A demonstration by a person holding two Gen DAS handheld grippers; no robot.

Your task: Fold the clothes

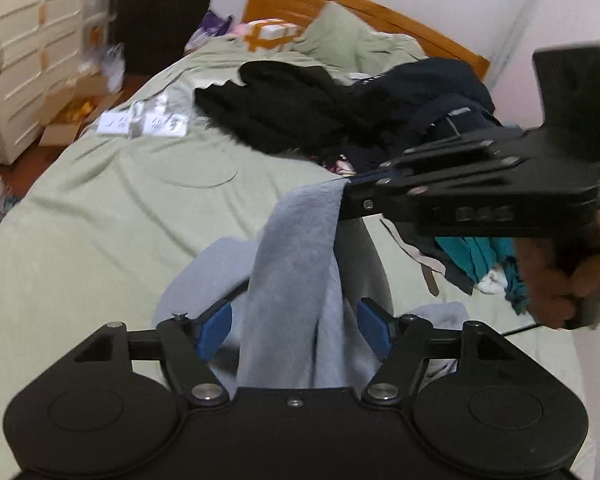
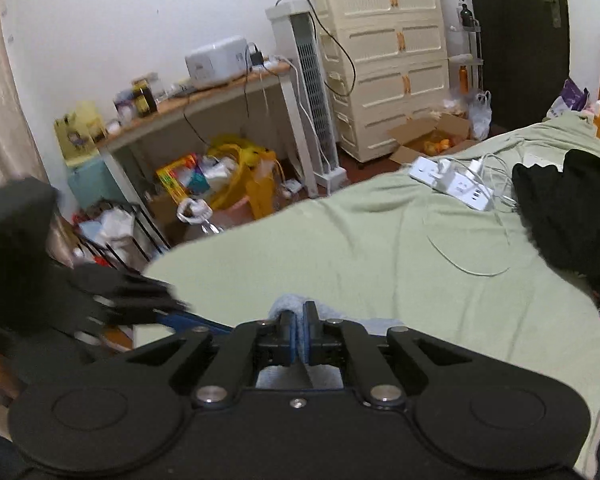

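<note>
A light blue fleece garment (image 1: 296, 280) hangs over the green bed sheet (image 1: 112, 216). My right gripper (image 1: 346, 190) is shut on its top edge and holds it up; in the right wrist view (image 2: 299, 330) its blue pads pinch the blue cloth (image 2: 288, 304). My left gripper (image 1: 296, 332) is open, its blue pads on either side of the hanging cloth without closing on it. In the right wrist view the left gripper (image 2: 172, 308) shows blurred at the left.
A pile of dark clothes (image 1: 340, 108) lies on the bed behind, with teal and white items (image 1: 480, 260) at the right. A white power strip with cables (image 2: 456, 184) lies on the sheet. A wooden headboard (image 1: 340, 8), drawers (image 2: 384, 52) and a cluttered desk (image 2: 196, 96) stand around.
</note>
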